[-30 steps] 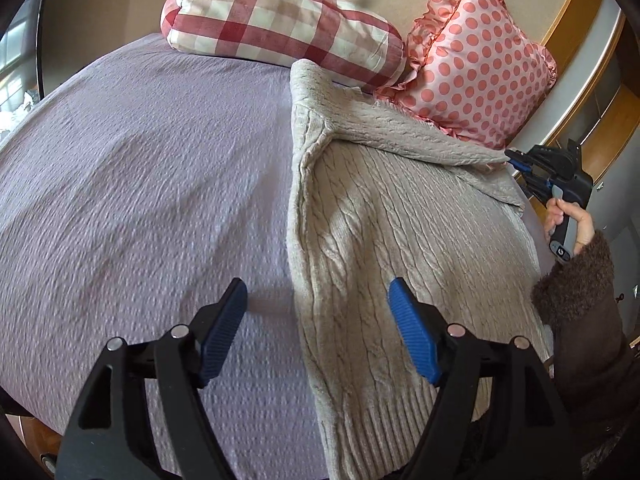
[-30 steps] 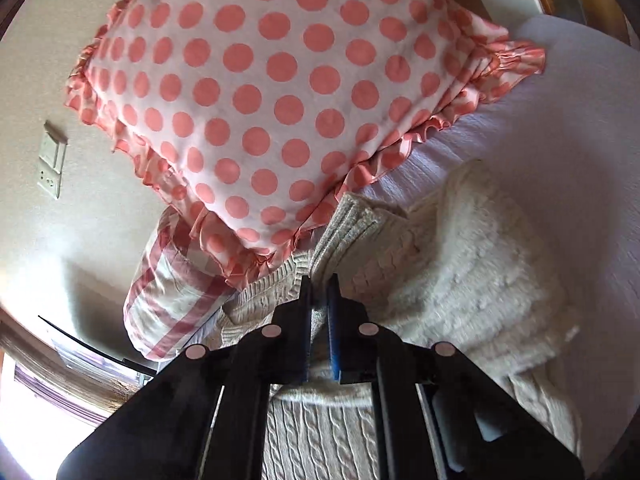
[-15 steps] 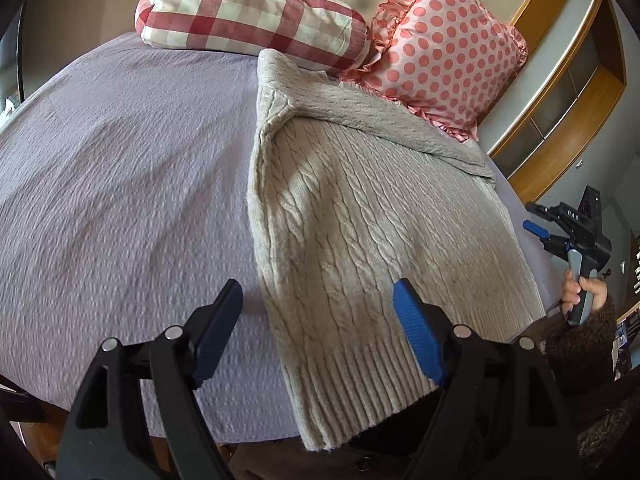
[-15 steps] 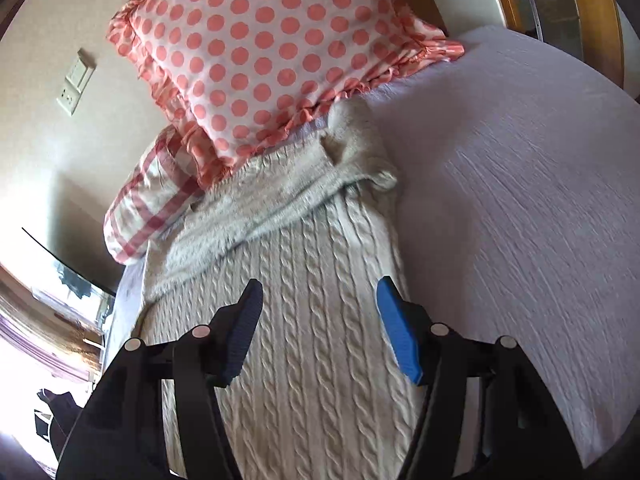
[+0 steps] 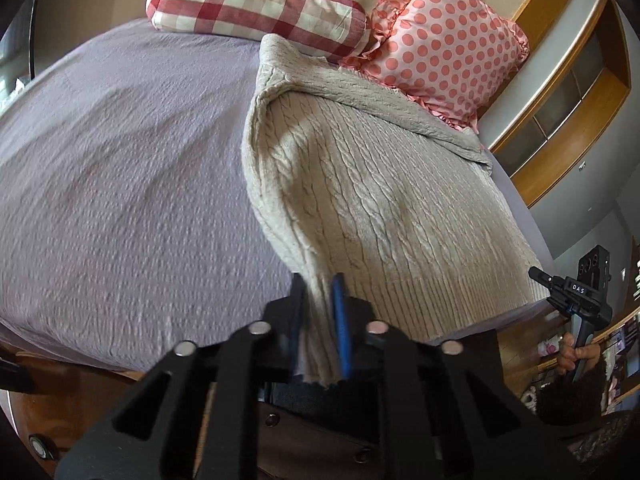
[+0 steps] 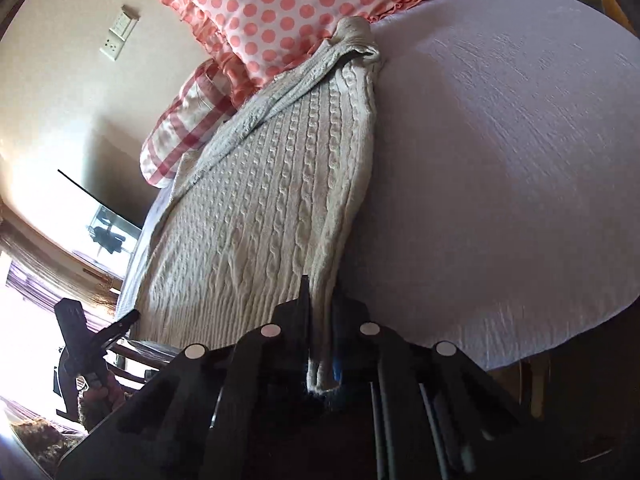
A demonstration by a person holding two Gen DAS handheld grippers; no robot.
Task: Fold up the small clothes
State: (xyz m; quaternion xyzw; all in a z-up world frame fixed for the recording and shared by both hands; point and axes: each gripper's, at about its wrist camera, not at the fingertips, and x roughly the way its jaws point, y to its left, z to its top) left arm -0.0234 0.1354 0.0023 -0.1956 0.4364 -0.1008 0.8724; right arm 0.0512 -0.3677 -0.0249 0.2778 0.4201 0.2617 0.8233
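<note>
A beige cable-knit sweater (image 5: 384,200) lies flat on the lilac bedspread (image 5: 120,184), its sleeves folded across the top near the pillows. My left gripper (image 5: 318,300) is shut on the sweater's near left hem corner at the bed's front edge. My right gripper (image 6: 320,304) is shut on the near right hem corner of the sweater (image 6: 272,208). The right gripper also shows at the far right of the left wrist view (image 5: 568,292). The left gripper shows at the lower left of the right wrist view (image 6: 104,332).
A red checked pillow (image 5: 256,8) and a pink polka-dot pillow (image 5: 448,48) lean against the wall at the head of the bed. Wooden shelving (image 5: 568,92) stands to the right. The bedspread (image 6: 500,168) stretches wide on both sides of the sweater.
Both grippers have moved back from the sweater's top to its hem at the near edge of the bed and have shut on the two hem corners.
</note>
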